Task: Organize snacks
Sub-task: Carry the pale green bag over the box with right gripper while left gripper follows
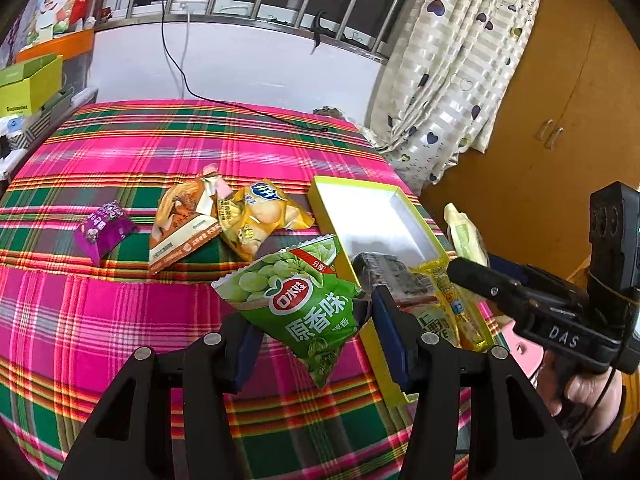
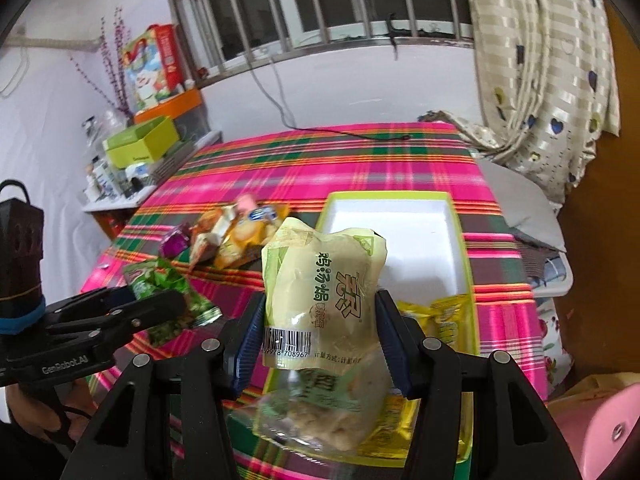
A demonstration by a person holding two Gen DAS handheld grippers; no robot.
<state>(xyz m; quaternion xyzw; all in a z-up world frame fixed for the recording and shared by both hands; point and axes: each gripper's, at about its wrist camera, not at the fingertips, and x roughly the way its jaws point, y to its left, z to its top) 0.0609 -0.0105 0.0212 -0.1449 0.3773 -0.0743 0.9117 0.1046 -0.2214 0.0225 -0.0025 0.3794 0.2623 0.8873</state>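
My left gripper point(image 1: 316, 332) is shut on a green pea snack bag point(image 1: 300, 304) and holds it above the plaid cloth, just left of the yellow-green box point(image 1: 384, 216). My right gripper point(image 2: 320, 340) is shut on a pale yellow snack pouch point(image 2: 324, 280) and holds it over the near end of the box point(image 2: 460, 216). Yellow packets point(image 2: 448, 316) and a dark packet point(image 1: 384, 276) lie in the box's near end. On the cloth lie a purple packet point(image 1: 105, 230), an orange bag point(image 1: 182, 220) and a yellow chip bag point(image 1: 260, 216).
The plaid-covered table point(image 1: 120, 320) has a black cable point(image 1: 256, 112) at its far edge. Boxes point(image 1: 32, 80) are stacked on a shelf at the left. A heart-print curtain point(image 1: 460, 60) and a wooden cabinet point(image 1: 560, 120) stand at the right. A pink object point(image 2: 600, 432) is at the near right.
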